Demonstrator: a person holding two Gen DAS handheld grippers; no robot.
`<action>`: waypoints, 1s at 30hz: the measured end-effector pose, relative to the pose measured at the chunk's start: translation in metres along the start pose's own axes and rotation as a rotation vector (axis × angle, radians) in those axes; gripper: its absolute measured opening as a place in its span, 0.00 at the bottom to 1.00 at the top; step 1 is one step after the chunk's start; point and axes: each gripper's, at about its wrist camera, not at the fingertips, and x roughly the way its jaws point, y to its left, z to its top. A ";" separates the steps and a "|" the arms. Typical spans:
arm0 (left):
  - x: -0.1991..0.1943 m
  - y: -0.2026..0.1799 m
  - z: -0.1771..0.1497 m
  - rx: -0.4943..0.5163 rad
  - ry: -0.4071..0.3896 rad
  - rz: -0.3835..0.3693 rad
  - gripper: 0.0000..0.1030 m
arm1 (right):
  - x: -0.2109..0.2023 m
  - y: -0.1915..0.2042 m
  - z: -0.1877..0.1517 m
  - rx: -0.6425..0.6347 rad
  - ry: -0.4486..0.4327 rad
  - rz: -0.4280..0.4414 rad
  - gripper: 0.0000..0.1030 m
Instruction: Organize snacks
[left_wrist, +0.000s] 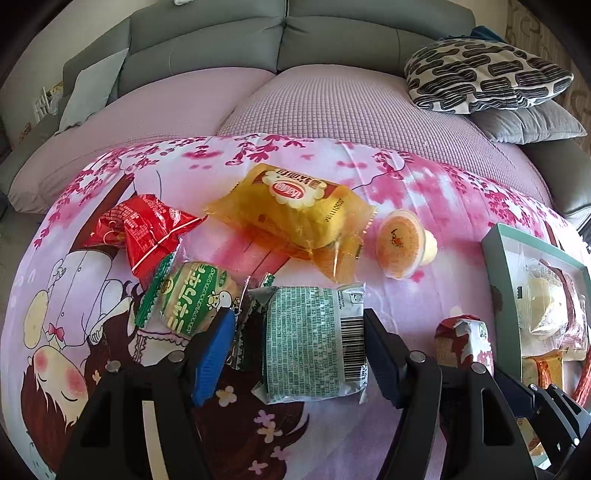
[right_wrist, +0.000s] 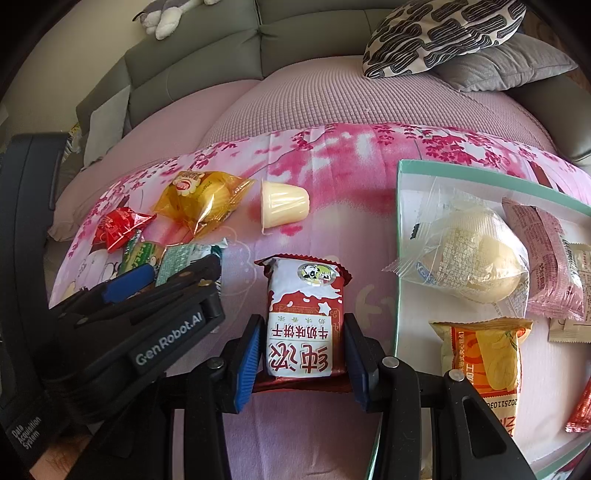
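Note:
My left gripper (left_wrist: 297, 325) is shut on a grey-green snack packet (left_wrist: 310, 339) that lies on the pink blanket, one pad against each of its sides. The same gripper (right_wrist: 177, 273) shows at the left of the right wrist view. My right gripper (right_wrist: 303, 325) is shut on a red-and-white milk biscuit packet (right_wrist: 304, 317), which stands lengthwise between the blue pads. That packet (left_wrist: 465, 343) appears at the lower right of the left wrist view. A teal-rimmed white box (right_wrist: 402, 221) holding several snacks lies just to the right.
Loose on the blanket are a yellow bun packet (left_wrist: 295, 206), a red packet (left_wrist: 144, 229), a green round cracker packet (left_wrist: 192, 295) and a jelly cup (left_wrist: 404, 243). Patterned (left_wrist: 487, 77) and grey cushions rest on the sofa behind.

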 end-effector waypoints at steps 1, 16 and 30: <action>0.000 0.002 0.000 -0.006 0.002 -0.003 0.67 | 0.000 0.000 0.000 -0.001 0.000 0.000 0.43; -0.013 0.003 -0.002 -0.026 0.004 -0.054 0.50 | -0.015 -0.002 0.000 0.007 -0.034 0.020 0.43; -0.067 -0.008 0.005 -0.007 -0.117 -0.081 0.50 | -0.064 -0.010 0.003 0.032 -0.133 0.028 0.43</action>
